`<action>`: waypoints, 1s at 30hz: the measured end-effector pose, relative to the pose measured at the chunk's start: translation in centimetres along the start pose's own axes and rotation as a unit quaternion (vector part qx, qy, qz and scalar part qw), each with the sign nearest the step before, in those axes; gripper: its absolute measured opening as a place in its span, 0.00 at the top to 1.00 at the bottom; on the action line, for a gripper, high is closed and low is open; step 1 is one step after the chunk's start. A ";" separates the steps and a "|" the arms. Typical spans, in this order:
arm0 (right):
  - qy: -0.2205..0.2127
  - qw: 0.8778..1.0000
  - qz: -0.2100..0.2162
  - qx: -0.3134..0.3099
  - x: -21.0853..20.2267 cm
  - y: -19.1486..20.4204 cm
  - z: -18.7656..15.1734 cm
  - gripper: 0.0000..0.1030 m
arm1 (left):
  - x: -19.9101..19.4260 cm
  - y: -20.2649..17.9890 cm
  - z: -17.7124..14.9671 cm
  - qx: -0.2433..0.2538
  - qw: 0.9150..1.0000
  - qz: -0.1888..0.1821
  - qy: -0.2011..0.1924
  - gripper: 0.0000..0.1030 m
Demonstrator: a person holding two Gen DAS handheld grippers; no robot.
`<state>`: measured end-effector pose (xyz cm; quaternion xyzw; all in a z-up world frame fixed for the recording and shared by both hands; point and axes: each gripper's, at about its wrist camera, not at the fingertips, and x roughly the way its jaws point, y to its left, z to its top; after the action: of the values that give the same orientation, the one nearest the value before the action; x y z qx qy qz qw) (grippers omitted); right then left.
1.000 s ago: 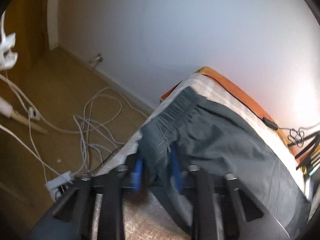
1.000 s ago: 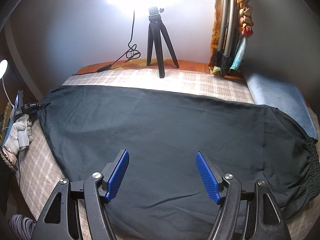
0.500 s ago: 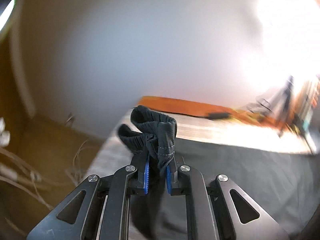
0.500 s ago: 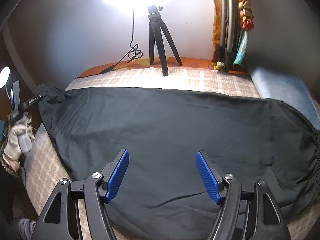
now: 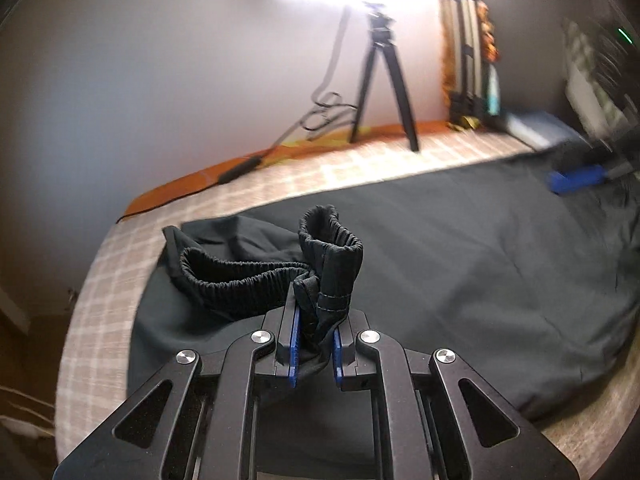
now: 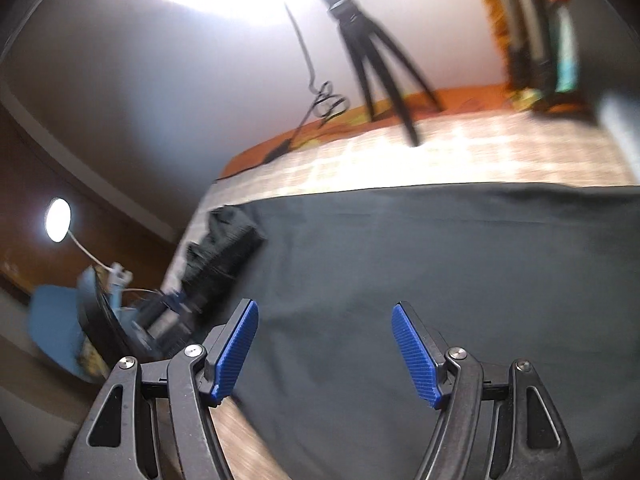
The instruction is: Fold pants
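The pants (image 5: 460,280) lie spread dark and flat across the bed (image 5: 360,164), filling most of its near side, with one elastic-gathered end lifted off the cover. That bunched end stands up between the fingers of my left gripper (image 5: 314,346), which are drawn narrow and clamped on the cloth just below the ribbed band (image 5: 332,236). My right gripper (image 6: 324,350) hangs over the middle of the fabric with its blue fingers (image 6: 236,346) wide apart and nothing between them.

The cloth looks thin, light and limp. It sags and creases wherever it is not supported, so I judge it will trail and drag rather than hold any shape when carried over. The gathered elastic is the thickest, grippiest part and the sensible place to pinch; the smooth panel would likely slide or come up as one layer only. To fold evenly, I would want my free fingers on the matching edge of the same end, though which end this is I cannot tell.

The bed has a pale checked cover with an orange edge along the wall. At the back stand a small black tripod (image 5: 382,80) with a trailing cable, bright glare above it, and a bundle of folded stands in the corner. A round lamp (image 6: 58,220) glows off the left side.
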<state>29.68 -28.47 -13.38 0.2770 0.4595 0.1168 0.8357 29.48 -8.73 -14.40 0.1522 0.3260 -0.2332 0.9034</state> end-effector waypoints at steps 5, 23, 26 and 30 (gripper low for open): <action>0.052 0.995 0.073 0.049 5.8 0.9 1.1 0.28 | 0.3 -1.3 0.5 -0.007 1.000 -0.024 0.004 0.89; 0.093 0.990 0.082 0.061 11.4 2.7 1.6 0.28 | -2.9 5.2 -1.1 -0.117 0.988 -0.097 0.015 0.55; 0.087 0.989 0.091 0.082 11.6 1.8 1.9 0.28 | -0.1 6.2 -0.6 -0.174 0.972 -0.150 0.045 0.55; 0.082 0.989 0.095 0.081 11.4 1.2 2.0 0.28 | 2.9 5.8 0.4 -0.208 0.959 -0.185 0.060 0.55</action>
<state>37.67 -23.04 -19.87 0.3758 0.5059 0.1806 0.7551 34.73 -4.93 -15.32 -0.0879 0.4434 -0.3137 0.8350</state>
